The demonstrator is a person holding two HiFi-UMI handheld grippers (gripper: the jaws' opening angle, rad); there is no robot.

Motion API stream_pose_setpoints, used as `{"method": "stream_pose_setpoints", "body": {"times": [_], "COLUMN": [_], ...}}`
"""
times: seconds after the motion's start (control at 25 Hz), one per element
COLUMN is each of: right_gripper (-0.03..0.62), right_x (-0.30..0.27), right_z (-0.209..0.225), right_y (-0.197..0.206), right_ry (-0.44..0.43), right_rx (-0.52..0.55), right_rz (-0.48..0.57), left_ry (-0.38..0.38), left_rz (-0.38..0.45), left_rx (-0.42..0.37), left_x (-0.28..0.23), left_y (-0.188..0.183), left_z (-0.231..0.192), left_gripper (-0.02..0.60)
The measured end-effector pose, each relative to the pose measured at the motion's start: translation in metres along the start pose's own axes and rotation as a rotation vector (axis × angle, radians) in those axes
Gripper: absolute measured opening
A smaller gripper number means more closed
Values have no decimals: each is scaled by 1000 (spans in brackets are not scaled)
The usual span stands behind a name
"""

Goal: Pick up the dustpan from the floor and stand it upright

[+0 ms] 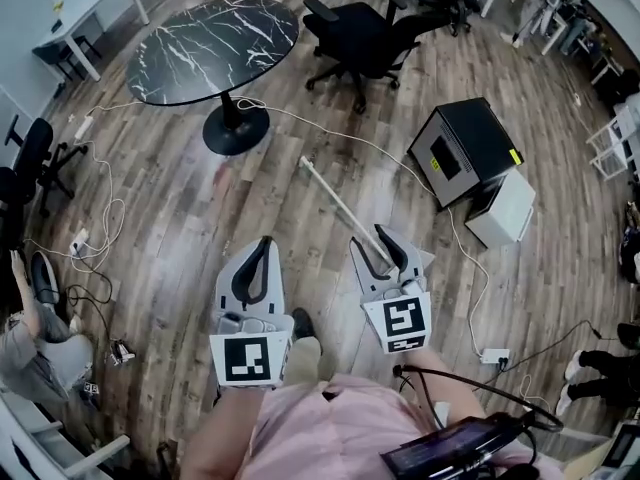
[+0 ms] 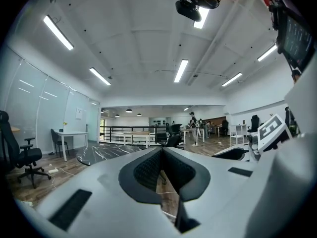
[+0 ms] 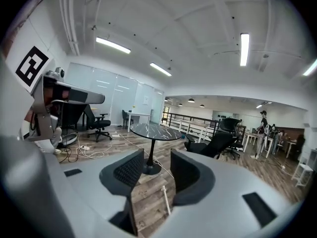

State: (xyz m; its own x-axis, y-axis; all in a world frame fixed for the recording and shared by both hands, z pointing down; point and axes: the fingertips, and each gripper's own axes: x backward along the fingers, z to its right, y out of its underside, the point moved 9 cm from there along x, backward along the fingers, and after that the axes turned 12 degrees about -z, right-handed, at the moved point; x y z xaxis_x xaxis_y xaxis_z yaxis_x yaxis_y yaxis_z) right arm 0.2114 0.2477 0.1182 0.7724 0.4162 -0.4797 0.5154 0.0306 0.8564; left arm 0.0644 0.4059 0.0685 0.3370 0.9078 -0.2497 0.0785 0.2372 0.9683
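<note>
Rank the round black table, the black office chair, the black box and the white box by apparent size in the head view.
Largest: round black table. Then the black office chair and the black box, too alike to rank. Smallest: white box.

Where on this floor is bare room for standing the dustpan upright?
Bare boards lie between the table base, the dustpan handle and the left gripper. Crowded: cables along the left edge; black box, white box and cord right of the handle.
</note>
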Motion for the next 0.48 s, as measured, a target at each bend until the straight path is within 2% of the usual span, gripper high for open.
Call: {"method": "stream_pose_setpoints", "body": {"times": [0.16,0.48], "right_gripper": [166,163], "right_x": [-52,-106], "right_z": [8,30], "right_y": [-33,-76], "right_ry": [5,31], "right_rx": [13,9], "right_rz": [14,62], "left_ry": [0,-18], "left_rz": [10,50], "left_rx": [10,-67], "left_x": [-41,-91], "left_y": [-18,-40], "left_z": [-37,-87], "left_gripper": [14,14]}}
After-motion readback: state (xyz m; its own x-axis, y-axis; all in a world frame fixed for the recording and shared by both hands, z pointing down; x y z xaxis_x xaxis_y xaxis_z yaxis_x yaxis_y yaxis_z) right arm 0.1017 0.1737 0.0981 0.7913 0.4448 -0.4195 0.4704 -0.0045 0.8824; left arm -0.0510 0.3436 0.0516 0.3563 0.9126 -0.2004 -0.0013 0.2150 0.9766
